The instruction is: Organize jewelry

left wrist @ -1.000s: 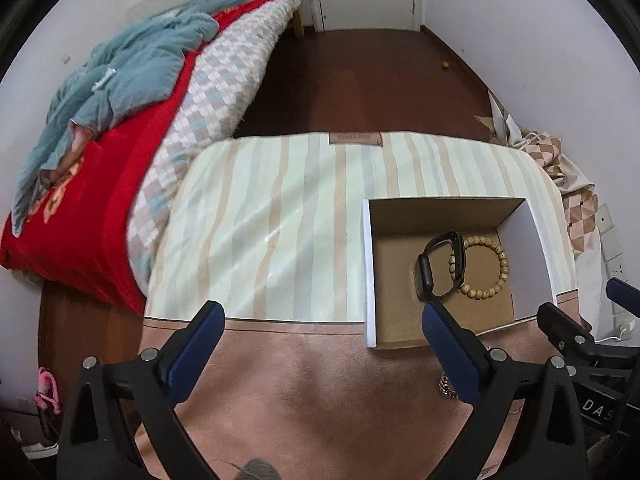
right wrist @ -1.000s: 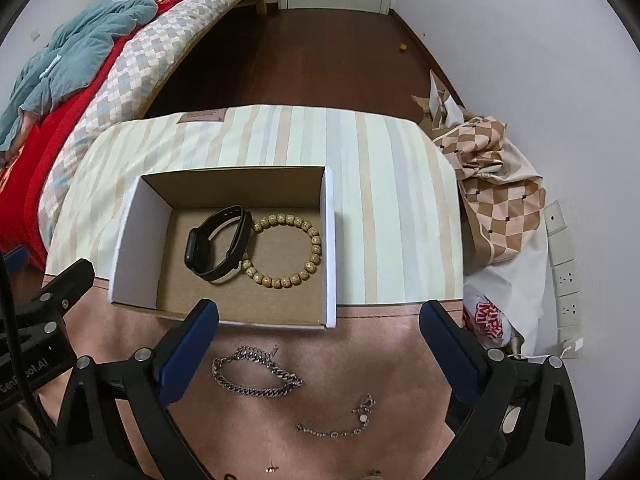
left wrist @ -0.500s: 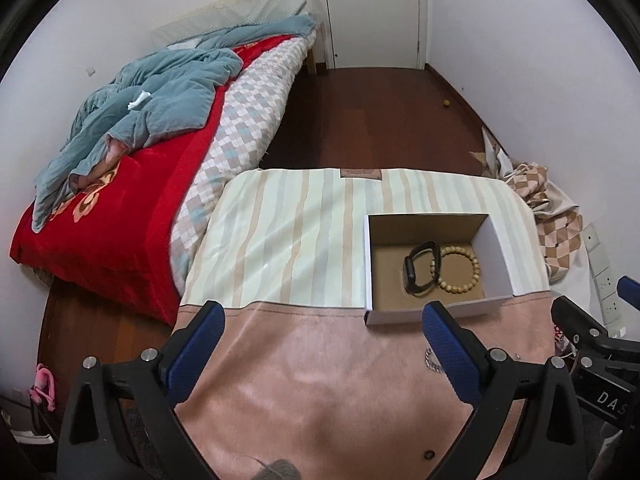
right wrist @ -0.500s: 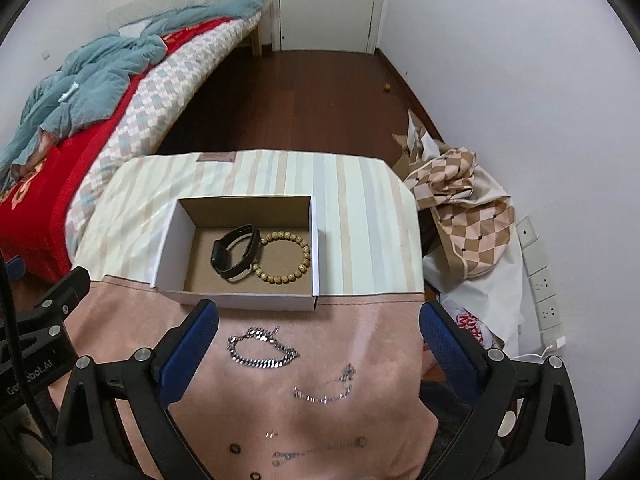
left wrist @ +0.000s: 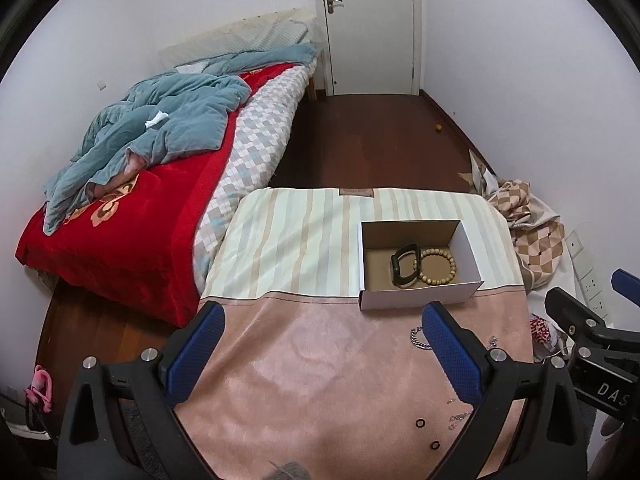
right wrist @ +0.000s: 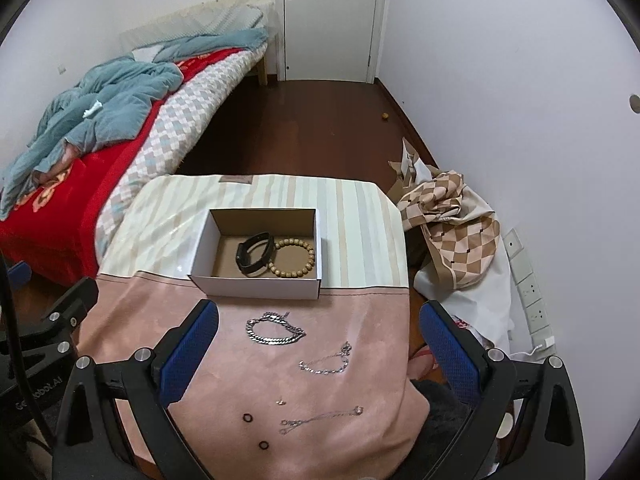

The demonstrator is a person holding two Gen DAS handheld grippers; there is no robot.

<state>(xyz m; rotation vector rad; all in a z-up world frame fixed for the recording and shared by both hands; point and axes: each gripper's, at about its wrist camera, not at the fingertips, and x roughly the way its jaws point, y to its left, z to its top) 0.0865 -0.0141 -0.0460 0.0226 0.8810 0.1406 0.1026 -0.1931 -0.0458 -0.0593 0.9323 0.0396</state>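
A white cardboard box [right wrist: 256, 286] [left wrist: 420, 300] sits mid-table, holding a black wristband [right wrist: 253, 254] [left wrist: 405, 265] and a wooden bead bracelet [right wrist: 294, 258] [left wrist: 438, 266]. On the pink cloth in front lie a thick silver chain bracelet [right wrist: 274, 330], a thin silver chain [right wrist: 326, 362], another fine chain [right wrist: 320, 420], a tiny stud [right wrist: 281, 401] and two small black rings [right wrist: 248, 417] [right wrist: 263, 445]. My right gripper [right wrist: 318, 348] hangs open above these pieces, holding nothing. My left gripper [left wrist: 324, 348] is open over the bare pink cloth, left of the box.
The table [left wrist: 288, 248] has a striped cloth at the far half and pink cloth near. A bed with red and blue bedding [left wrist: 132, 168] stands to the left. Checked fabric [right wrist: 452, 220] is piled on the right by the wall. A closed door [right wrist: 332, 20] is at the back.
Both grippers have pulled back and risen from the box, so the box looks smaller and more jewelry on the pink cloth shows. Both stay open.
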